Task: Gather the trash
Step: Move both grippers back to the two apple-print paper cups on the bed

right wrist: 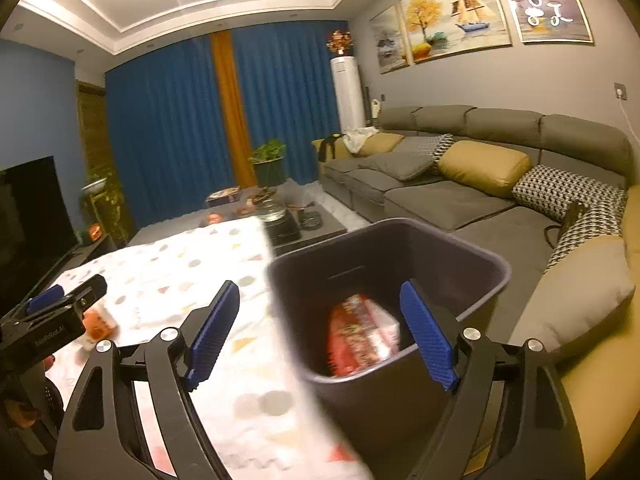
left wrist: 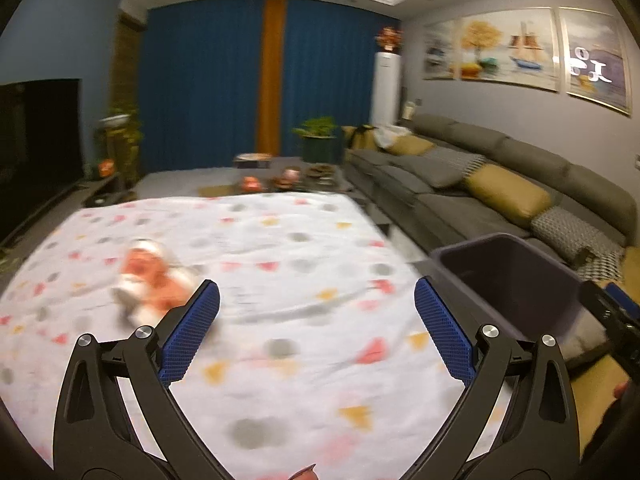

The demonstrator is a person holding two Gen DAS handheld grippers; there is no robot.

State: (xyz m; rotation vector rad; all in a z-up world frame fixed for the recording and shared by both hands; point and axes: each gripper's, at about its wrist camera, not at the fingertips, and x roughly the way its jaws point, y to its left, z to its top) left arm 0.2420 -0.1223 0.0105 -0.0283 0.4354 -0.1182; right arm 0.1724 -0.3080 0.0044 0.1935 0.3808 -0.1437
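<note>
A crumpled orange and white wrapper (left wrist: 150, 280) lies on the patterned white tablecloth (left wrist: 304, 320), just left of my open left gripper (left wrist: 316, 300). It also shows in the right wrist view (right wrist: 98, 326), partly behind the left gripper body. A dark purple bin (right wrist: 384, 256) stands at the table's right edge; a red and white package (right wrist: 360, 336) lies inside it. My right gripper (right wrist: 320, 320) is open and empty, straddling the bin's near left rim. The bin also shows in the left wrist view (left wrist: 508, 280).
A grey sofa (right wrist: 460, 196) with yellow and checked cushions runs along the right. A low coffee table (right wrist: 304, 224) with a glass jar, boxes and snacks stands beyond the cloth. A television (left wrist: 36, 140) is at the left, blue curtains behind.
</note>
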